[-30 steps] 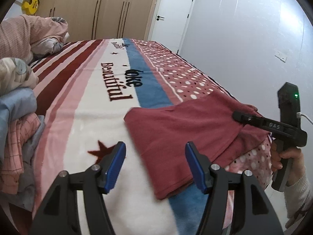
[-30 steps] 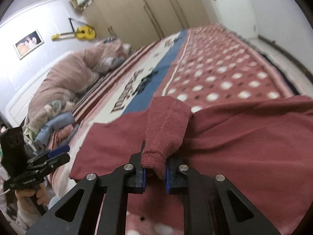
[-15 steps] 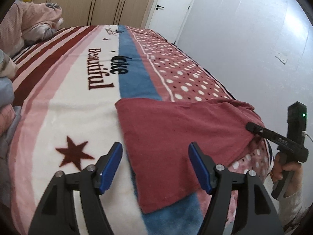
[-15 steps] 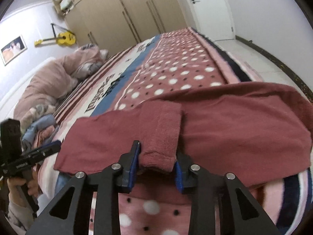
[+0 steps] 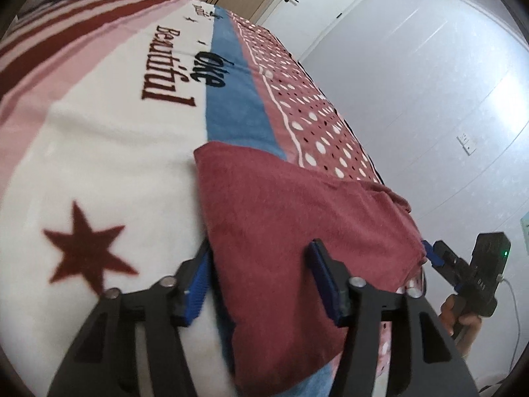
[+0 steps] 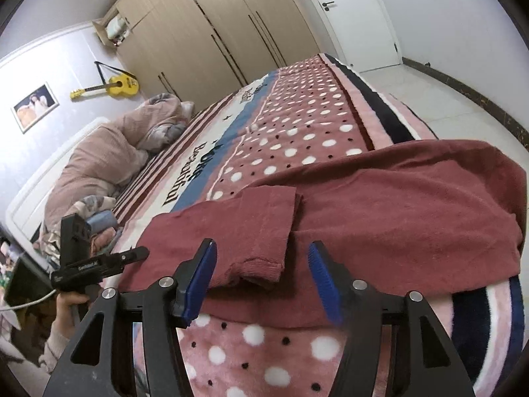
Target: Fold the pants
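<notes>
Since a second ago, the right hand-held gripper has let go of the pants cuff it was pinching and its blue pads now stand spread, with the released cuff lying flat between them on top of the rest of the fabric. Meanwhile the left hand-held gripper has come down closer to the bed, and its fingers, spread wide as before, now straddle the near edge of the dark red pants: one pad sits just outside the fabric's left edge over the white part of the blanket, the other over the cloth itself.

From the right wrist view the pants lie across the polka-dot and striped blanket near the bed's edge, one leg folded back over the other so the ribbed cuff faces the camera. Further up the bed there is a rumpled pink duvet. A yellow guitar hangs on the wall beside the wooden wardrobe.
</notes>
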Demonstrator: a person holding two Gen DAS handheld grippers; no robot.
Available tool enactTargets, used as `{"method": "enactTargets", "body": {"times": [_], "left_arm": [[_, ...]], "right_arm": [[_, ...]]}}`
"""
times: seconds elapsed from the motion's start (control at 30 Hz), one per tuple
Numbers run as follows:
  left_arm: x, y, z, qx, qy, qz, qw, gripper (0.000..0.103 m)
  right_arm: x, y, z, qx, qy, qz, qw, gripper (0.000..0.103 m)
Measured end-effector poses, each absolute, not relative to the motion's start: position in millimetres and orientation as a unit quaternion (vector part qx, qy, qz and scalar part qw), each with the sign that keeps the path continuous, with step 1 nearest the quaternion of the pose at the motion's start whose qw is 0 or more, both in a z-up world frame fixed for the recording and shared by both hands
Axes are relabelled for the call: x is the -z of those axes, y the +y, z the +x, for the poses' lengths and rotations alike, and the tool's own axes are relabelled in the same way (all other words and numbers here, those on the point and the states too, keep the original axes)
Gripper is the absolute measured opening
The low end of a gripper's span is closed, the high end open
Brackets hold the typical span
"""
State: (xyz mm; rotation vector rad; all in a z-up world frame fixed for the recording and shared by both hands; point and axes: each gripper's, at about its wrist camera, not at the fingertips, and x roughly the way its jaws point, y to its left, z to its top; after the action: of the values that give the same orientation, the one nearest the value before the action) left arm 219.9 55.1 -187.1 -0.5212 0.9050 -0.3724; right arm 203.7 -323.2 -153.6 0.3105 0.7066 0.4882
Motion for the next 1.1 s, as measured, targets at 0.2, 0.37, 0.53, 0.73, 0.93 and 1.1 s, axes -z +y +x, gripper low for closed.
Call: {"method": "enactTargets", "body": {"times": [0.2, 0.37, 0.53, 0.73, 0.93, 1.1], "left_arm": [[194.4, 52.8, 226.6, 0.201, 0.439, -0.295, 0.824, 0.012], [171.9, 51.0, 214.3, 0.179, 0.404, -0.251, 0.861, 0.008], [144.3, 69.6, 202.3, 0.162, 0.369, -0.233, 0.885, 0.007], [119.0, 94.7, 191.3, 0.121, 0.341, -0.206, 0.909, 0.007], [110.3, 137.9, 175.8, 0.04, 0.33, -0.185, 0.925, 0.007], [102.3, 166.3, 160.5, -0.023, 0.347, -0.141, 0.927, 0.009]], "right_arm": [[146.5, -323.1, 200.6, -0.24, 0.331, 0.152, 0.9, 0.054], [141.6, -327.7, 196.6, -0.235, 0.326, 0.155, 0.902, 0.054], [138.4, -333.0, 192.6, -0.227, 0.326, 0.154, 0.905, 0.054], [137.4, -335.9, 189.8, -0.217, 0.328, 0.155, 0.906, 0.054], [136.1, -329.5, 186.5, -0.222, 0.335, 0.145, 0.904, 0.054], [142.2, -319.8, 189.2, -0.233, 0.348, 0.145, 0.896, 0.054]]}}
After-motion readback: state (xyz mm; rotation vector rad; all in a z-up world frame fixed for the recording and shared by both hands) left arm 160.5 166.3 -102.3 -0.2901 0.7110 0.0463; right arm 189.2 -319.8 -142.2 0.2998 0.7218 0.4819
